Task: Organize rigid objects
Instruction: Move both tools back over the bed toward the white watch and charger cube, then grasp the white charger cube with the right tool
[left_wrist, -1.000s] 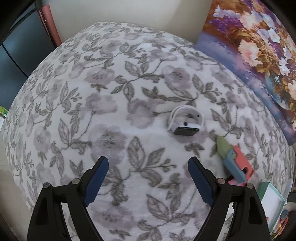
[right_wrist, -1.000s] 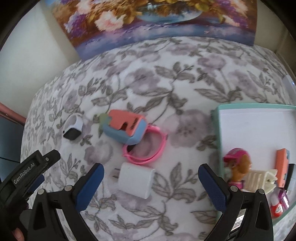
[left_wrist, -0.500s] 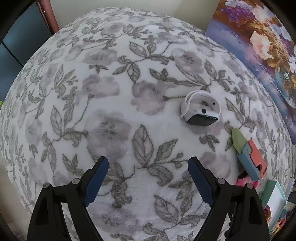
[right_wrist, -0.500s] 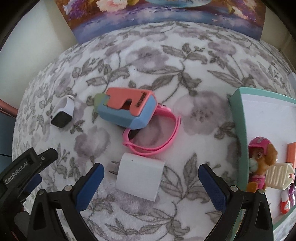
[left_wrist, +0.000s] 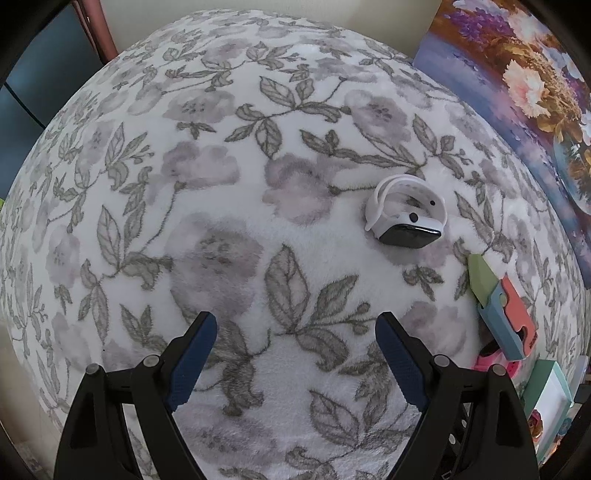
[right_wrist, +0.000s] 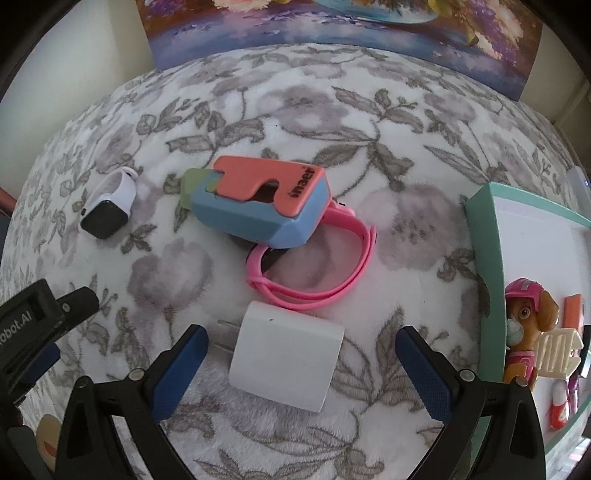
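Left wrist view: left gripper (left_wrist: 295, 354) points down at the fleecy grey-and-white floral blanket (left_wrist: 221, 192), jaws wide apart, nothing between them. White-strapped smartwatch with a black face (left_wrist: 406, 214) lies up and to the right, well apart from the jaws. Coral, blue and green plastic clip-like gadget (left_wrist: 502, 314) sits further right near the frame edge. Risk: surface looks soft and may dip; a descent on the watch could push it into the pile, and the curled strap may roll out of a pinch.

Right wrist view: right gripper (right_wrist: 301, 356) hangs over the white cube-shaped plug charger (right_wrist: 286, 362), jaws spread wide on either side, pads not touching it. Its metal prongs point toward the left pad. Risk: a close across the prong end could skid off smooth plastic or tip the cube.

Pink rubber watch band (right_wrist: 314, 266) lies just beyond the charger, partly under the gadget; it could get snagged.

Mint-rimmed white tray (right_wrist: 487, 236) at right already holds a pink pup figurine (right_wrist: 524, 328) near its edge. A careless drop might knock it.
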